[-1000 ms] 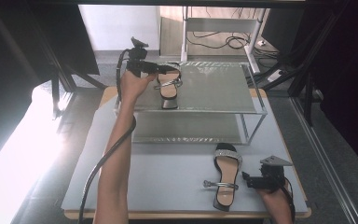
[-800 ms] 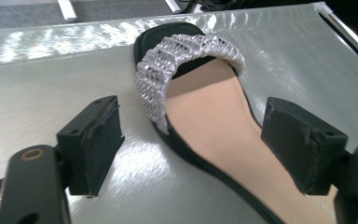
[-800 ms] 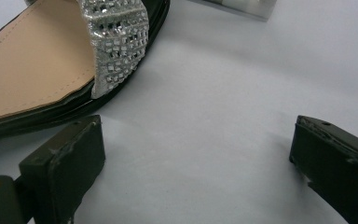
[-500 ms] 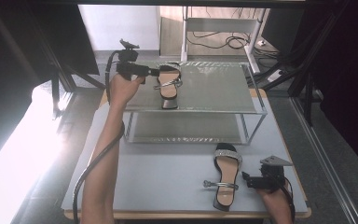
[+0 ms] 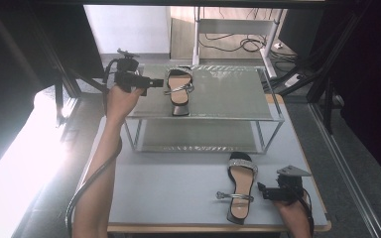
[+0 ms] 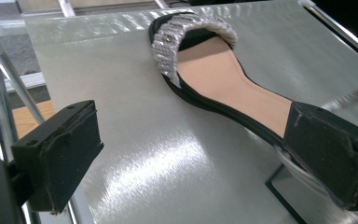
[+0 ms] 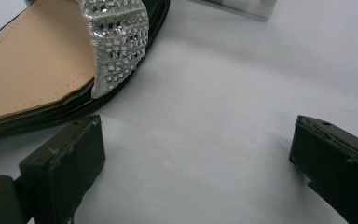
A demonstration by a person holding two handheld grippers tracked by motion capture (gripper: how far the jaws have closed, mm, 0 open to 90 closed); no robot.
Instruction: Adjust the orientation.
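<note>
A black sandal with a glittery silver strap lies on the top shelf of a metal rack. My left gripper hovers just left of it, open. In the left gripper view this sandal lies ahead on the shelf, its heel end behind one jaw of the gripper. The matching sandal lies on the grey table. My right gripper rests open just right of it. In the right gripper view that sandal sits beyond the left jaw, and nothing is between the jaws of the gripper.
The rack has a lower shelf with nothing on it. The table's front edge runs just below the near sandal. Black frame posts stand at both sides, and cables lie on the floor behind the rack.
My left gripper has drawn back to the left, away from the sandal on the top shelf. The sandal stays put, and the right gripper has not moved.
</note>
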